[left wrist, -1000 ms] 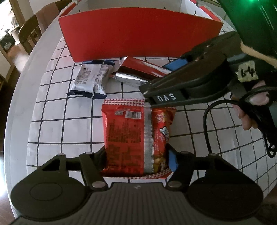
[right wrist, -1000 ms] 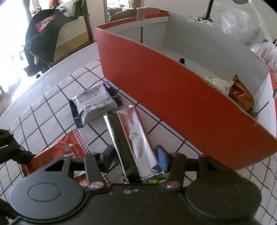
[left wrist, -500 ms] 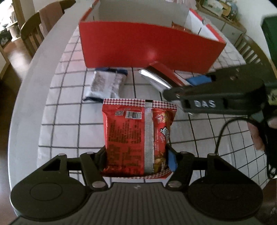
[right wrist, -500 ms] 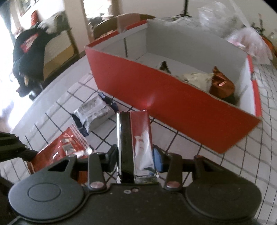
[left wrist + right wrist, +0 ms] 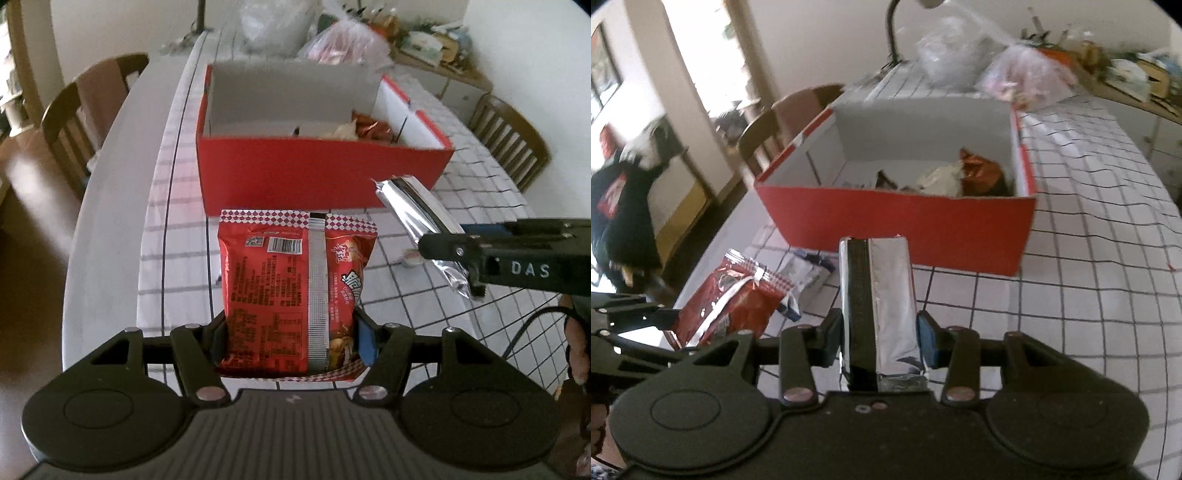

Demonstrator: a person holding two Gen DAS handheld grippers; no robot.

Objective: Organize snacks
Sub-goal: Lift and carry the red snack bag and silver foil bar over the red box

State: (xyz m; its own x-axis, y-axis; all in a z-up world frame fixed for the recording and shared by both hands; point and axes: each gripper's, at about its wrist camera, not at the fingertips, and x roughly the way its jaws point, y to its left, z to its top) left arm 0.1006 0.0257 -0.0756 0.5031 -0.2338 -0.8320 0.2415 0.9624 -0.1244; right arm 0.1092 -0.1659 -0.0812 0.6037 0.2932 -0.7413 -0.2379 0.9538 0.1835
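Both snack packs up off the tabletop, red box straight ahead.

We've got the left tongs (image 5: pixel 291 338) clamped on the red snack bag (image 5: pixel 295 291), back side facing us with its silver seam and barcode, held above the checked tabletop (image 5: pixel 424 295). Our right tongs (image 5: pixel 879 338) are squeezing the silver foil pack (image 5: pixel 877 299); their jaws have just been closing on it. The open red box (image 5: pixel 897 221) sits just beyond both packs, a few wrapped snacks (image 5: pixel 960 173) in its right end. One blue-and-white packet (image 5: pixel 807 273) lies on the tabletop near the box.
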